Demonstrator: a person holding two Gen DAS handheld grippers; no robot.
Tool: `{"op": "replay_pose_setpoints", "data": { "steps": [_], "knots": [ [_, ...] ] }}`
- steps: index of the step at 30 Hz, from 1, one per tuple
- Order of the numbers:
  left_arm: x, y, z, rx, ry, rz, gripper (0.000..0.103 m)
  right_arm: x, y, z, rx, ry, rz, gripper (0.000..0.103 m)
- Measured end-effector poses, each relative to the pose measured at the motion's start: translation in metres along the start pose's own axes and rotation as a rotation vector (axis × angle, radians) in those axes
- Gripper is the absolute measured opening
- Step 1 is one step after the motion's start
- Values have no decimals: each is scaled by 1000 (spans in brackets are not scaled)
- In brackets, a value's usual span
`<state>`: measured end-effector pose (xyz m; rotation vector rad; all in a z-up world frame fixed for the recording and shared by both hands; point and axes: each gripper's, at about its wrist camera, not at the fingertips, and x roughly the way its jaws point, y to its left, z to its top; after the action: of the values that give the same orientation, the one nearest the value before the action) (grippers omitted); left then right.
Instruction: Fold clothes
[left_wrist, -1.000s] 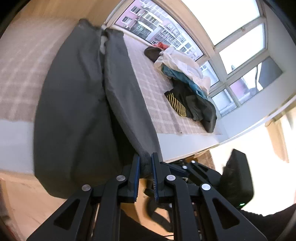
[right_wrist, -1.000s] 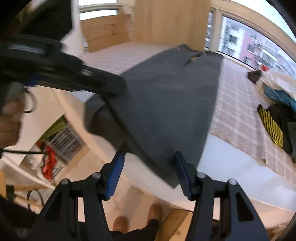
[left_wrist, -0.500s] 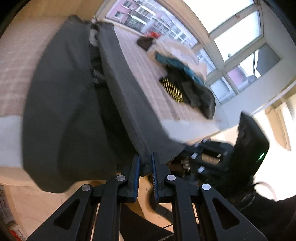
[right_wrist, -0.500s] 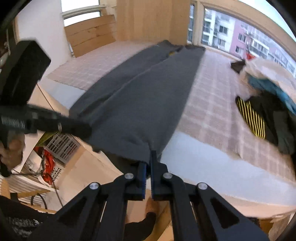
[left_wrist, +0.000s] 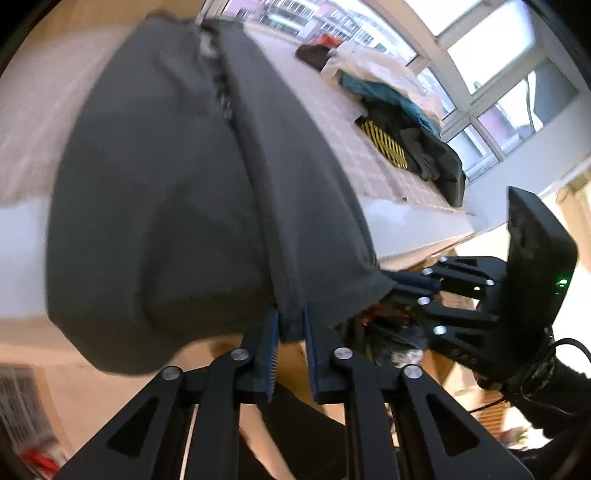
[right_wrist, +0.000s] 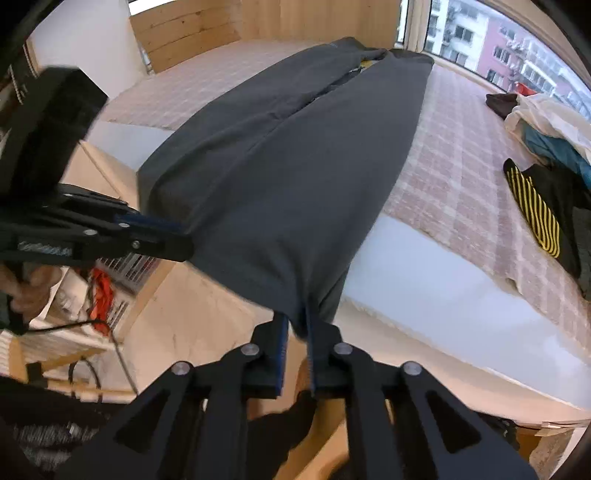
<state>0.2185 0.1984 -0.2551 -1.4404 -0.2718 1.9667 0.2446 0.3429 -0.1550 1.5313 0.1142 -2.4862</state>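
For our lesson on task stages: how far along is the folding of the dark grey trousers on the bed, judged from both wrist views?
Early. Done: the dark grey trousers lie lengthwise on the bed. In hand: the left gripper and right gripper each pinch a leg end at the bed's edge; the right's jaws are easing open. Left: no fold is made yet, and the clothes pile waits.

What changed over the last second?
The right claw, wide open beside the trousers a second ago, closed on their hem; its jaws are now easing open slightly with cloth between them. The left claw kept its grip. The pile is unmoved.
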Motion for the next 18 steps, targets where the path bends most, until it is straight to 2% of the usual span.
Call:
{"op": "replay_pose_setpoints", "data": {
  "steps": [2, 3, 5, 6, 8, 12, 16, 18],
  "knots": [
    [-10, 3, -10, 0, 16, 5, 13, -16, -7, -5, -2, 34, 20, 18],
    [-21, 5, -17, 10, 9, 29, 13, -26, -15, -9, 46, 21, 34, 25],
    [-44, 15, -29, 8, -21, 84, 21, -41, -34, -16, 174, -19, 66, 38],
    [-55, 24, -34, -7, -38, 114, 25, -45, -44, -20, 253, -45, 85, 38],
    [-69, 50, -41, -73, -62, 168, 25, -41, -56, -24, 360, -81, 100, 38],
    [-79, 96, -39, -225, -98, 162, 25, -20, -61, -19, 472, -110, 135, 38],
    [-67, 99, -26, -221, -97, 137, 33, -3, -62, -11, 523, -93, 159, 38],
    [-59, 97, -21, -217, -83, 125, 33, 1, -56, -11, 525, -67, 158, 38]
  ]
}}
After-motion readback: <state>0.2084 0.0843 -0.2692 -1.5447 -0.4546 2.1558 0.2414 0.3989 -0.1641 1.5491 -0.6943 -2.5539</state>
